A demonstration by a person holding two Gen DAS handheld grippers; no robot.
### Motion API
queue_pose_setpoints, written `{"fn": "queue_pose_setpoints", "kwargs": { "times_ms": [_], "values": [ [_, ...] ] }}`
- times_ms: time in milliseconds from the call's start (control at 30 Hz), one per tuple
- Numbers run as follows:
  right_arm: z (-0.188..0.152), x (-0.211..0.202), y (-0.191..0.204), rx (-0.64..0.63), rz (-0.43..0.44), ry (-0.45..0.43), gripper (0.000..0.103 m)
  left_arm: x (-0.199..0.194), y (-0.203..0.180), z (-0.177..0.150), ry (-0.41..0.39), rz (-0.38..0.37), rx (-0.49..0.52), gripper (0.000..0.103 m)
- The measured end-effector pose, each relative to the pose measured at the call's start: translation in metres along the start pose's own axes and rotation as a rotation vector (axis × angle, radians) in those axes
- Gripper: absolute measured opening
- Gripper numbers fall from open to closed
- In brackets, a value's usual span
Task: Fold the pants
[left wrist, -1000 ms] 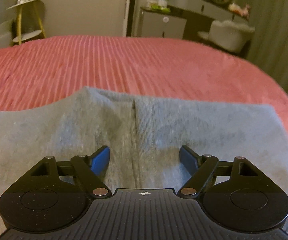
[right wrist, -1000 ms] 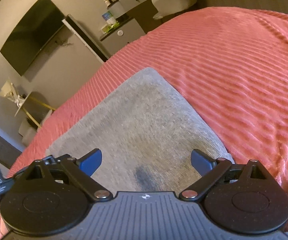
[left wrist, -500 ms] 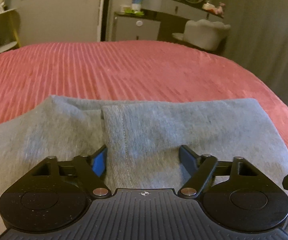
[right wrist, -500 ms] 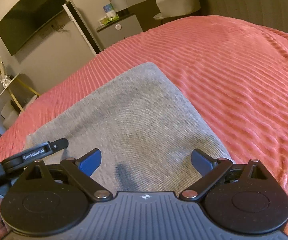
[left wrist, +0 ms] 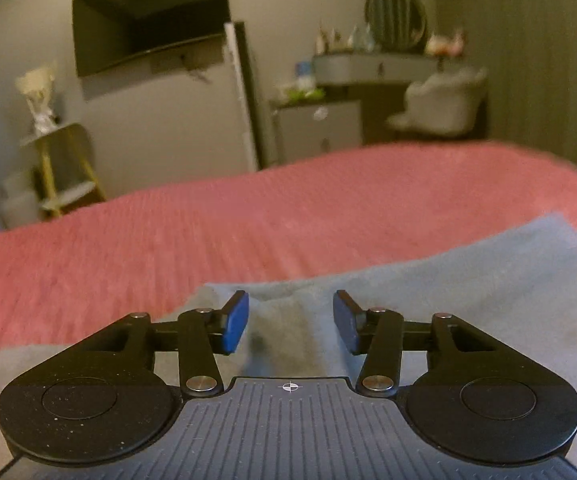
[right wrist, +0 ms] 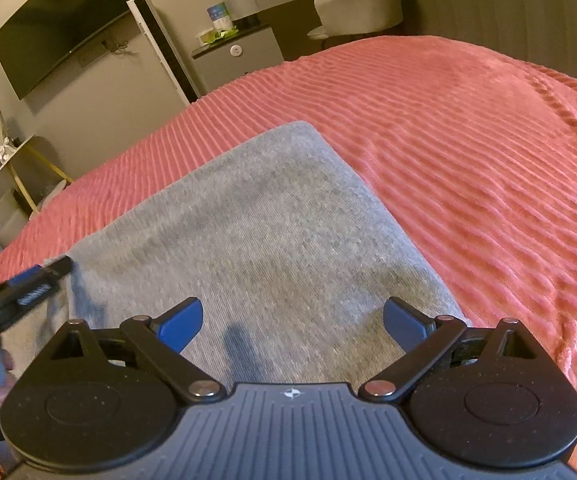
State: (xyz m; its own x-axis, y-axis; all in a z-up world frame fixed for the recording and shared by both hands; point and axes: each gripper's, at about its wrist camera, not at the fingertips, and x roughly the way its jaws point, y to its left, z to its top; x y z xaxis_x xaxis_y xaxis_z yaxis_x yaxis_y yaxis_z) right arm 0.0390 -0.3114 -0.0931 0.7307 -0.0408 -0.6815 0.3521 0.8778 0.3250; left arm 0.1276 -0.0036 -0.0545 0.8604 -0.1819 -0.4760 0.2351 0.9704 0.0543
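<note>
Two tongs worked over one pair of grey pants (right wrist: pixel 256 240), which lay flat on the pink bedspread (right wrist: pixel 468 152) of the bed, and we take the pants as our landmark. At their left end, we saw the left tongs (left wrist: pixel 290 322) closing around a raised ridge of the grey cloth, the blue pads not yet pressing on it. We judged the risk there: the pads might catch only the top layer, so the fold would drag open when lifted, or the bunch might slip out before the pads met. Further right, over the middle of the pants, the right tongs (right wrist: pixel 292 322) stood wide apart, holding nothing, the cloth flat beneath them. With that side unheld, a pull from the left could skew the whole garment. The far corner and the right edge of the pants lay straight, with bare bedspread beyond them on both sides, giving free room to carry a fold across.
</note>
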Motion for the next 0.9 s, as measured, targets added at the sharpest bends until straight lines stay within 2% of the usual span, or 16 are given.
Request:
{"fn": "queue_pose_setpoints", "kwargs": {
  "times_ms": [67, 100, 167, 200, 233, 267, 333, 400, 467, 533, 600, 667, 733, 767, 833, 900],
  "values": [
    [0.000, 0.001, 0.001, -0.009, -0.006, -0.001, 0.097, -0.006, 0.000, 0.001, 0.024, -0.124, -0.068, 0.066],
    [-0.001, 0.001, 0.001, -0.015, -0.009, 0.000, 0.097, -0.006, -0.003, -0.001, 0.048, -0.177, -0.087, 0.069],
    [-0.001, 0.003, 0.003, -0.031, -0.016, 0.002, 0.097, 0.000, -0.013, -0.010, 0.129, -0.222, -0.069, 0.071],
    [-0.002, 0.003, 0.004, -0.040, -0.021, 0.003, 0.097, 0.007, -0.019, -0.015, 0.177, -0.201, -0.034, 0.071],
    [-0.002, 0.004, 0.005, -0.052, -0.027, 0.005, 0.097, 0.015, -0.027, -0.022, 0.230, -0.137, 0.035, 0.072],
    [-0.002, 0.005, 0.007, -0.063, -0.034, 0.007, 0.097, 0.022, -0.033, -0.028, 0.240, -0.081, 0.092, 0.079],
    [-0.003, 0.006, 0.011, -0.092, -0.051, 0.012, 0.097, 0.017, -0.031, -0.029, 0.193, -0.023, 0.140, 0.079],
    [-0.004, 0.006, 0.015, -0.122, -0.072, 0.017, 0.097, 0.015, -0.022, -0.021, 0.187, 0.080, 0.133, 0.078],
    [-0.006, 0.005, 0.018, -0.146, -0.084, 0.017, 0.097, 0.007, -0.001, -0.013, 0.180, 0.136, 0.042, 0.069],
    [-0.006, 0.006, 0.021, -0.168, -0.109, 0.024, 0.097, -0.008, 0.014, -0.009, 0.144, 0.101, -0.032, 0.072],
    [-0.007, 0.004, 0.023, -0.187, -0.114, 0.021, 0.097, -0.023, 0.015, -0.009, 0.121, -0.001, -0.043, 0.074],
    [-0.008, 0.003, 0.024, -0.191, -0.105, 0.018, 0.097, -0.036, 0.003, -0.013, 0.123, -0.091, -0.016, 0.086],
    [-0.007, 0.000, 0.020, -0.173, -0.075, 0.012, 0.097, -0.039, -0.020, -0.020, 0.179, -0.182, 0.053, 0.088],
    [-0.006, -0.001, 0.018, -0.159, -0.059, 0.008, 0.097, -0.038, -0.029, -0.025, 0.214, -0.203, 0.099, 0.088],
    [-0.005, -0.007, 0.012, -0.129, -0.024, -0.006, 0.097, -0.026, -0.052, -0.038, 0.295, -0.157, 0.239, 0.087],
    [-0.005, -0.015, 0.008, -0.103, 0.013, -0.037, 0.097, -0.023, -0.055, -0.044, 0.282, -0.100, 0.287, 0.092]
  ]
}}
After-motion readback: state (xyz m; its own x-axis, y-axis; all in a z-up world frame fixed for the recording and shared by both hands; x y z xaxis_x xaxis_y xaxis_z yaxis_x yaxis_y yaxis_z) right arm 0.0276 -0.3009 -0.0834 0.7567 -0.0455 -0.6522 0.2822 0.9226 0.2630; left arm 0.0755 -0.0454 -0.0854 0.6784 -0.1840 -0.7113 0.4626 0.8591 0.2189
